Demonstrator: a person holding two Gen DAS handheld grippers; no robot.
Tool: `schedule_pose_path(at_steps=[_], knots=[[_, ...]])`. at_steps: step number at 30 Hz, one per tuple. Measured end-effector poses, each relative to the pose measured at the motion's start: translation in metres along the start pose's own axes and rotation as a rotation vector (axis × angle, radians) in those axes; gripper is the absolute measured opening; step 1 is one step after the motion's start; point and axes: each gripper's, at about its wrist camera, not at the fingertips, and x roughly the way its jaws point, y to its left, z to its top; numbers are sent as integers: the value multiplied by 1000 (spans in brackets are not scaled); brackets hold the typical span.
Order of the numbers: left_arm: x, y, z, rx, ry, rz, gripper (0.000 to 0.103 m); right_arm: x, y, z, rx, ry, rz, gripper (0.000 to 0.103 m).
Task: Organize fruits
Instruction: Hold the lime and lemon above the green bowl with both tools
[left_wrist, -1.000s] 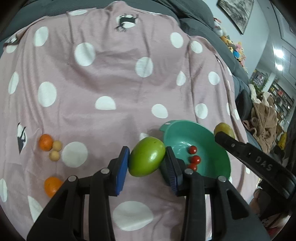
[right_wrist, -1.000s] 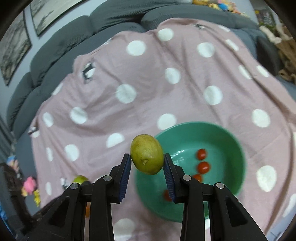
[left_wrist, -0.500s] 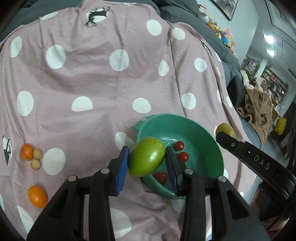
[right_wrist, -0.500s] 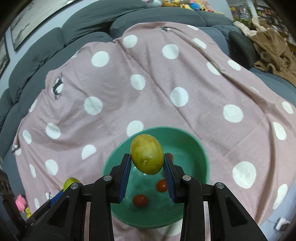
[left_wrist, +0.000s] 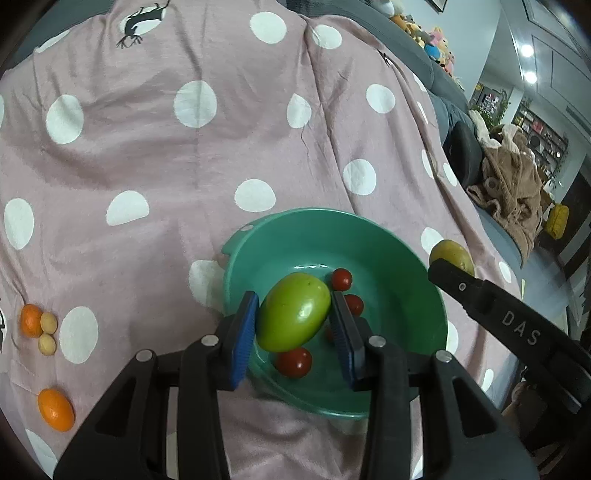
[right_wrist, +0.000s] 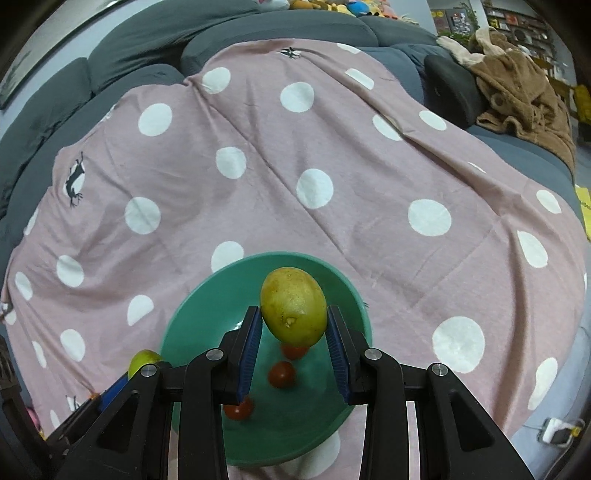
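Note:
My left gripper is shut on a green mango and holds it above the green bowl. Several red cherry tomatoes lie in the bowl. My right gripper is shut on a yellow-green mango over the same bowl; that mango also shows in the left wrist view at the bowl's right. The green mango shows in the right wrist view at the bowl's left.
The bowl sits on a pink polka-dot blanket over a grey sofa. Two oranges and two small pale fruits lie on the blanket at the left. A brown robe lies at the right.
Both grippers have moved over the bowl with their mangoes still held. The bowl now sits under both sets of fingers, and the loose fruits have slid to the left edge of view.

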Motion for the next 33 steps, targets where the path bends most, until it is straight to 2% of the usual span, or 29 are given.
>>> schedule_pose_path(at_steps=[13, 33], knots=[[15, -8, 1, 40, 22, 14, 39, 8, 0, 0, -6, 10, -54, 36], [27, -5, -3, 25, 46, 43, 39, 12, 13, -6, -51, 23, -86, 36]])
